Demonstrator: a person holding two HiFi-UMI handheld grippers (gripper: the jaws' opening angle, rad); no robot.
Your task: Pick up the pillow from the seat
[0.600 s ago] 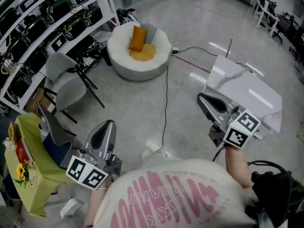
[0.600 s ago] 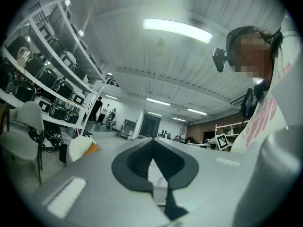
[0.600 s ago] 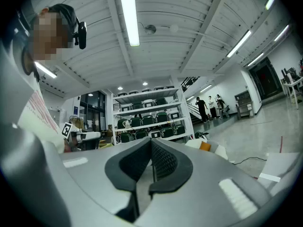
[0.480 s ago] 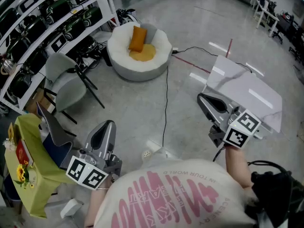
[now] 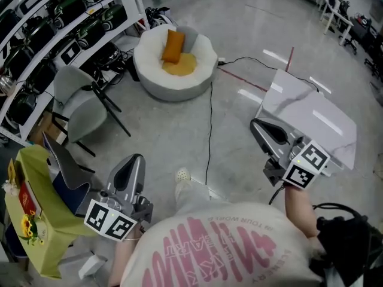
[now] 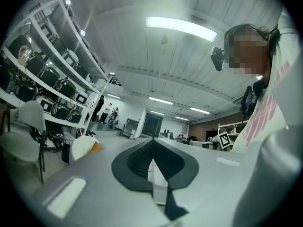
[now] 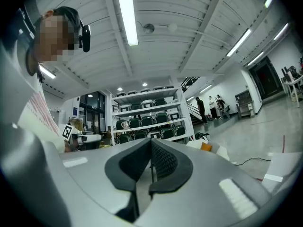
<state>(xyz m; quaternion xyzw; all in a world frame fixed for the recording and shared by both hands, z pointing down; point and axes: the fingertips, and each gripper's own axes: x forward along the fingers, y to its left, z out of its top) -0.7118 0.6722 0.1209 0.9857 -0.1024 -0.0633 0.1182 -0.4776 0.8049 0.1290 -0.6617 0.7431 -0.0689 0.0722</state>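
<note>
An orange pillow (image 5: 174, 45) leans upright in a round white seat (image 5: 157, 79) at the top of the head view, on a yellow cushion (image 5: 180, 66). Both grippers are held low near the person's body, far from the seat. My left gripper (image 5: 131, 163) is shut and holds nothing. My right gripper (image 5: 258, 127) is shut and holds nothing too. In the left gripper view the seat (image 6: 80, 145) and a corner of the pillow (image 6: 96, 146) show far off past the shut jaws. The right gripper view catches the pillow (image 7: 206, 146) small and distant.
Shelves (image 5: 54, 23) with dark cases line the left. A grey chair (image 5: 81, 103) stands between me and the seat. A black cable (image 5: 210, 118) crosses the floor. A white marbled table (image 5: 311, 115) is at the right, a yellow-green covered table (image 5: 36, 220) at the lower left.
The view has shifted slightly toward the seat. The person's shoe has stepped forward on the floor. Both grippers stay shut and in the same place.
</note>
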